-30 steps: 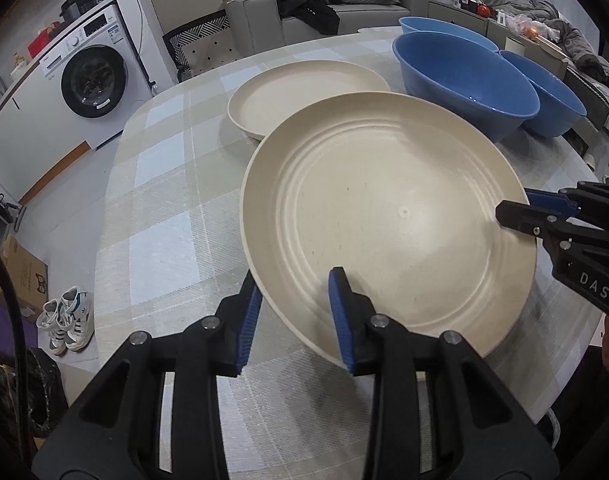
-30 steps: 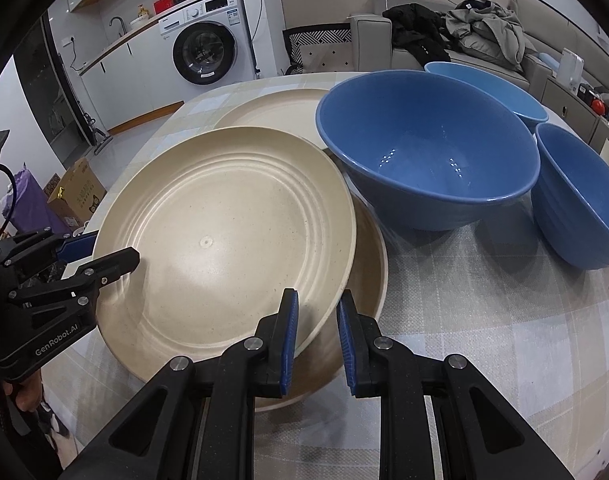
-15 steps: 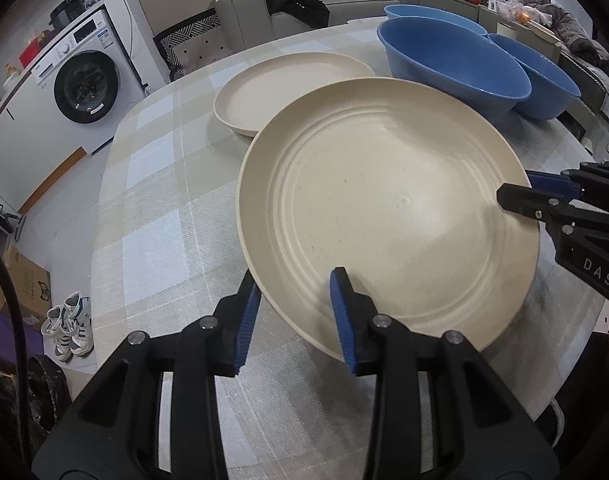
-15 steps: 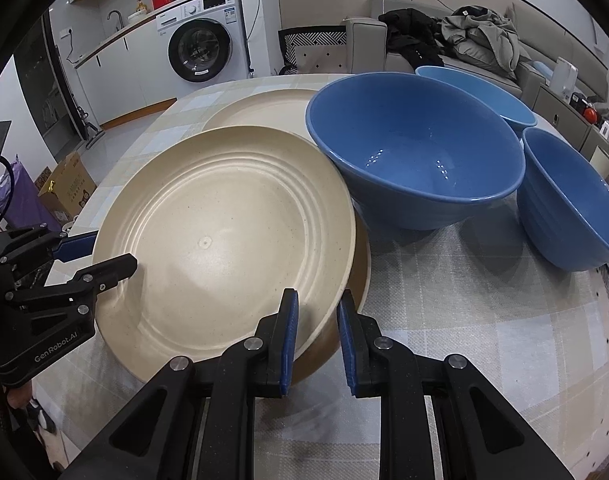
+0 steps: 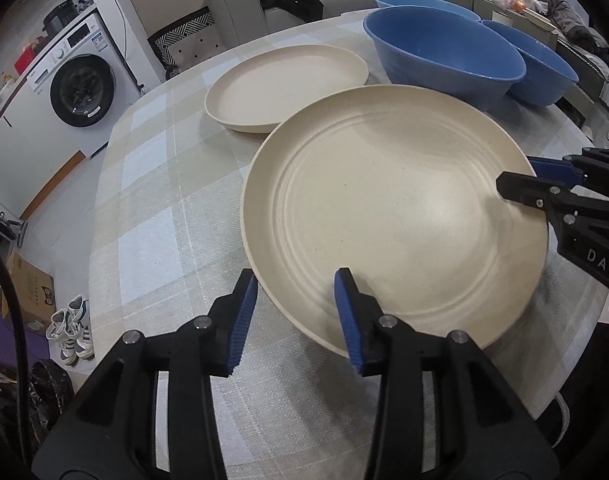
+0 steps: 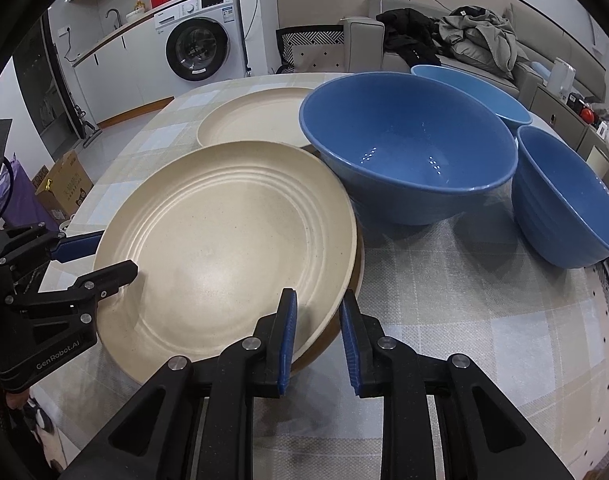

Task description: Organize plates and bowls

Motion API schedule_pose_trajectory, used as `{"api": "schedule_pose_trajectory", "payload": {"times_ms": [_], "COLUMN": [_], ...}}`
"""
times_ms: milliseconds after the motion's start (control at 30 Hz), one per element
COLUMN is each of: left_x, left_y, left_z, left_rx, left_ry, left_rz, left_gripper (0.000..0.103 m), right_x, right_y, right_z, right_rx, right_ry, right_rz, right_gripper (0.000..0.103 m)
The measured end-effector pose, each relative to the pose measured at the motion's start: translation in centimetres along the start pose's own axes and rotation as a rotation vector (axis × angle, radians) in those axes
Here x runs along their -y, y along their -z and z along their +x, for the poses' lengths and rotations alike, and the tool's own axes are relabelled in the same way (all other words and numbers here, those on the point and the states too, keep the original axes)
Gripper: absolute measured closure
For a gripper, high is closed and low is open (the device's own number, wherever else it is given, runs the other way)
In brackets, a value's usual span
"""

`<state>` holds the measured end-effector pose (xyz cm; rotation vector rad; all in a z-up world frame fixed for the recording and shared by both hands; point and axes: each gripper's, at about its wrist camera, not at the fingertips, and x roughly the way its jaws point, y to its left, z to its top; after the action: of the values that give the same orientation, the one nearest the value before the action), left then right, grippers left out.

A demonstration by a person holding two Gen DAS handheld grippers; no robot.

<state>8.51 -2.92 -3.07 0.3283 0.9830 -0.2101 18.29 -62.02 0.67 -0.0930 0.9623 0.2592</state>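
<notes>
A large cream plate (image 5: 392, 216) lies on top of a second plate, whose darker rim (image 6: 355, 276) shows under it at the right. My left gripper (image 5: 295, 280) straddles the top plate's near-left rim. Its jaws are opening, and the pads stand off the rim. My right gripper (image 6: 318, 298) straddles the opposite rim of the stack. Its jaws are also opening, with a gap at the outer pad. Each gripper shows in the other's view: right gripper (image 5: 520, 178), left gripper (image 6: 104, 258). A third cream plate (image 5: 284, 84) sits farther back.
Three blue bowls (image 6: 408, 148) (image 6: 560, 200) (image 6: 472, 88) stand close behind and to the right of the stack, on the checked tablecloth (image 5: 164, 220). Beyond the table are a washing machine (image 6: 196, 48) and a sofa with clothes (image 6: 464, 40). Shoes (image 5: 70, 328) lie on the floor.
The top cream plate has sunk from a raised, tilted hold until it nearly covers the lower plate. Both grippers have stayed at its rim.
</notes>
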Motion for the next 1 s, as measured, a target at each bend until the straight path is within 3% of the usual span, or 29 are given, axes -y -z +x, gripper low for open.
{"api": "schedule_pose_trajectory", "payload": {"times_ms": [300, 700, 867, 933, 1000], "left_x": [0.8, -0.2, -1.7, -2.3, -2.9], "left_y": [0.0, 0.0, -0.2, -0.3, -0.4], "left_z": [0.9, 1.0, 0.1, -0.5, -1.2], "left_rx": [-0.012, -0.017, 0.018, 0.040, 0.067], "left_ry": [-0.014, 0.020, 0.049, 0.064, 0.081], "left_rz": [0.038, 0.004, -0.061, -0.083, -0.107], "left_gripper": [0.065, 0.062, 0.047, 0.040, 0.036], "right_x": [-0.1, -0.1, 0.3, 0.3, 0.4], "right_y": [0.2, 0.7, 0.6, 0.5, 0.4], "right_z": [-0.1, 0.9, 0.7, 0.2, -0.5], "right_rx": [0.017, 0.009, 0.007, 0.018, 0.038], "right_ry": [0.018, 0.017, -0.004, -0.013, -0.036], "right_rz": [-0.020, -0.040, -0.033, -0.032, -0.033], "right_gripper": [0.077, 0.076, 0.073, 0.067, 0.054]}}
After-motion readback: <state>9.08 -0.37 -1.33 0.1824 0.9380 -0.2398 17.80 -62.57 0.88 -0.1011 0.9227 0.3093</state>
